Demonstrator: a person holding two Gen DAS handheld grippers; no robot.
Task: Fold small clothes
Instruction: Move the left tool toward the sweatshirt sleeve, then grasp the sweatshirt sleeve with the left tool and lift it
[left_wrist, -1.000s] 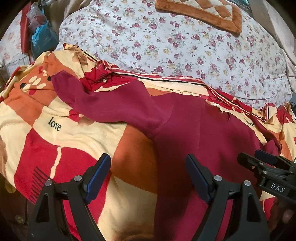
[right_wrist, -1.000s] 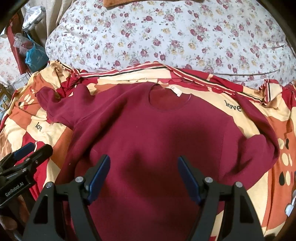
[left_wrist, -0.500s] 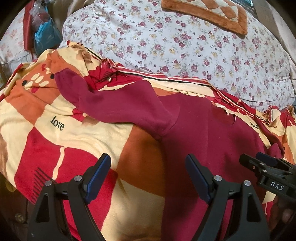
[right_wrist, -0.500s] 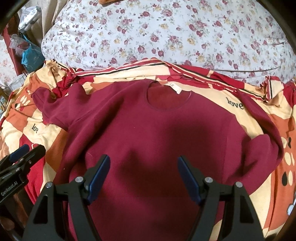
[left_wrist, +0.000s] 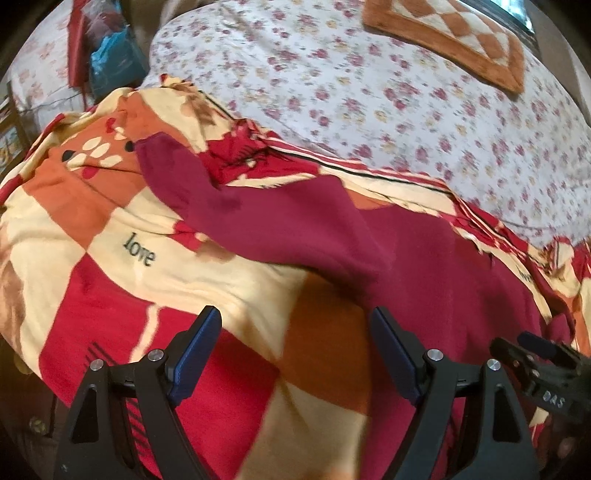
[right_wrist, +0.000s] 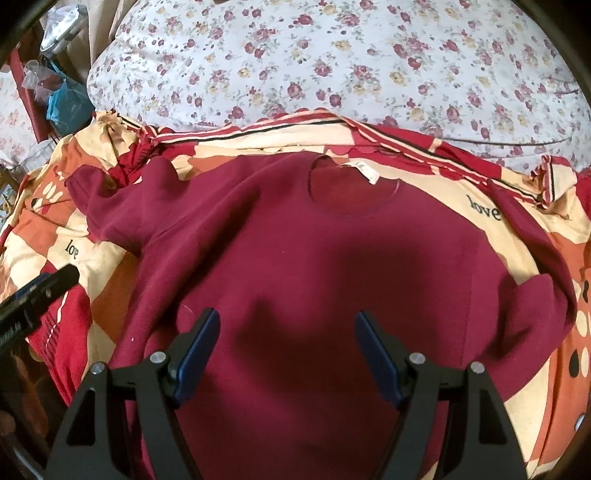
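A maroon long-sleeved sweatshirt (right_wrist: 332, 258) lies flat, front up, on a red, orange and cream blanket (right_wrist: 576, 332), collar with a white tag (right_wrist: 365, 171) at the far side. Its left sleeve (left_wrist: 221, 199) stretches out to the far left; the right sleeve (right_wrist: 532, 266) is bent back at the right edge. My left gripper (left_wrist: 295, 350) is open and empty above the blanket, just left of the shirt's side. My right gripper (right_wrist: 284, 350) is open and empty above the shirt's lower body; it also shows in the left wrist view (left_wrist: 546, 369).
A floral quilt (right_wrist: 332, 66) bulges behind the blanket. An orange checked mat (left_wrist: 454, 37) lies on it at the far right. Bags and clutter (right_wrist: 59, 96) sit at the far left past the bed's edge.
My left gripper has moved left, off the shirt's body and over the bare blanket, toward the left sleeve. My right gripper has edged forward over the shirt. Both stay open.
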